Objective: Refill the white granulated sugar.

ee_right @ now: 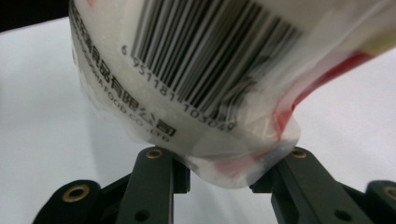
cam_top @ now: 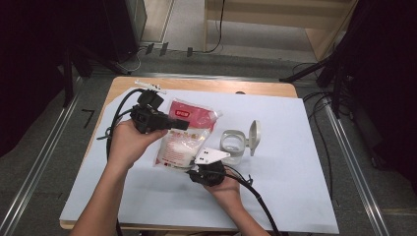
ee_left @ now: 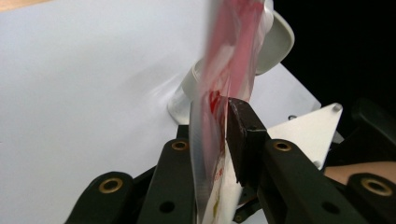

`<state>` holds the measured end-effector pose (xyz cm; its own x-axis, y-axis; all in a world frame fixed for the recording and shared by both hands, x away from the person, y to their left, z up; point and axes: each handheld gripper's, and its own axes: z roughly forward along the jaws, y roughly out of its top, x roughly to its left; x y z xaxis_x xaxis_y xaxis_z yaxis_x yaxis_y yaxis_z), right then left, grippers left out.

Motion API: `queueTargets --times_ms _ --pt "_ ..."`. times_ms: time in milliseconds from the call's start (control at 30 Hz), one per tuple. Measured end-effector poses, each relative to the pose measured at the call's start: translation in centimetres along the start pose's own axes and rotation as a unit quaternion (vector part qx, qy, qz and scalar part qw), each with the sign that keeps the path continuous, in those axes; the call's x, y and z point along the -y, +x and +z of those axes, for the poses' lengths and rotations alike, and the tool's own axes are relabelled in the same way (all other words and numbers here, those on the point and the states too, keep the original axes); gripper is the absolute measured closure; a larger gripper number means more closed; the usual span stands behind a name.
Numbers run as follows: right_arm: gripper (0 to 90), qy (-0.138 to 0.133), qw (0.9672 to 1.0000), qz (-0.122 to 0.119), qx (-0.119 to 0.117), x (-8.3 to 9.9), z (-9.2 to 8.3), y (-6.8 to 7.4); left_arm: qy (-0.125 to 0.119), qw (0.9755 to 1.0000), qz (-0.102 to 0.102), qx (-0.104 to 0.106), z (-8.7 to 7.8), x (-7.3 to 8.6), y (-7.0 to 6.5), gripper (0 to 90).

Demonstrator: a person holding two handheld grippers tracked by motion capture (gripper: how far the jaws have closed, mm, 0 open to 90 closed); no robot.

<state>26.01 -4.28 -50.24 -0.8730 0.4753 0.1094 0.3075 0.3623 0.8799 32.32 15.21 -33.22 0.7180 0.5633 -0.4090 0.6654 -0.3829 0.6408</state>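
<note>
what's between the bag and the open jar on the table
Bare white sheet lies between the bag and the jar in the high view; the right claw's grey plate reaches toward that stretch.

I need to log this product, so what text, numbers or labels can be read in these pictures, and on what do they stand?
"6 951181 103049", roughly: digits under the barcode on the bag, partly blurred.
"FOOD.CO.,LTD": end of a printed line on the bag, right gripper view.
Chinese characters before it, ending "食品有限公司": same line, start blurred.
Red label with white characters on the bag's top, high view: too small to read.
Red print in the left gripper view: blurred.
</note>
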Motion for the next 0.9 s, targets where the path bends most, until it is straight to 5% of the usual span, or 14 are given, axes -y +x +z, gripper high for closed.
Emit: queueTargets --times_ms 33,133,267,433,467,533,700,800,900 --pt "68.0 0.0 1.0 0.0 0.0 0.0 -0.1 0.0 0.025 0.9997 0.004 0.002 0.7 0.0 0.0 78.2" --pt "67.2 -0.008 0.9997 0.014 -0.016 -0.4 -0.6 -0.3 0.034 0.9992 0.017 -0.006 1.3 0.0 -0.2 78.0" --pt "57.1 -0.008 0.9999 -0.008 -0.008 -0.6 -0.8 0.2 0.04 0.9992 0.008 0.004 1.8 0.0 -0.4 88.6" --pt "50.5 -0.001 1.0 0.004 -0.006 -1.2 -0.4 1.1 0.043 0.9985 -0.015 0.03 2.8 -0.1 -0.6 90.0" --pt "50.1 0.0 0.9999 -0.011 0.003 -1.3 -0.3 1.5 0.04 0.9983 -0.022 0.036 3.0 -0.1 -0.8 90.0" --pt "51.1 0.007 0.9999 -0.01 0.007 -1.5 -0.2 1.8 0.049 0.9984 -0.017 0.025 3.2 -0.2 -1.0 90.0" --pt "53.5 -0.007 0.9986 0.036 -0.038 -1.6 -0.5 1.7 0.034 0.999 0.006 0.028 3.6 -0.2 -1.1 84.9" --pt "53.6 -0.024 0.9963 0.065 -0.051 -1.7 -0.8 1.7 0.039 0.9982 0.033 0.029 3.8 -0.3 -1.6 79.3" --pt "53.7 -0.029 0.9961 0.065 -0.052 -1.6 -1.2 1.8 0.053 0.996 0.064 0.032 3.8 -0.3 -2.0 76.9"
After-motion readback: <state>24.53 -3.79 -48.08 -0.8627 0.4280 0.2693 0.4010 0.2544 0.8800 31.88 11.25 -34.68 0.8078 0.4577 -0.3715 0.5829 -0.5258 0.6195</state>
